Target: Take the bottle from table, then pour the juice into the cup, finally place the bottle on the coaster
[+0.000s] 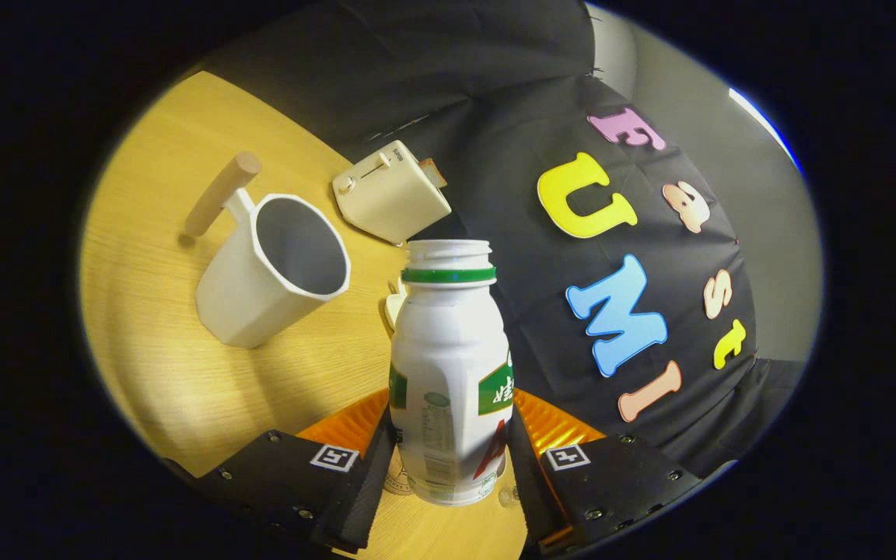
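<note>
Two fingers of gripper [448,459] clamp uncapped juice bottle [449,373], held upright; white cup [273,268] lies ahead-left of bottle, mouth facing bottle.

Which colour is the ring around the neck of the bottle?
Green, on the white bottle held between the tongs; gripper view.

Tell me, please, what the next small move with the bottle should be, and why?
Probably carry the bottle over toward the cup and tip its mouth above the opening. The gripper already has both fingers pressed on the bottle, the cap is off, and the cup looks empty beyond the fingers.
</note>
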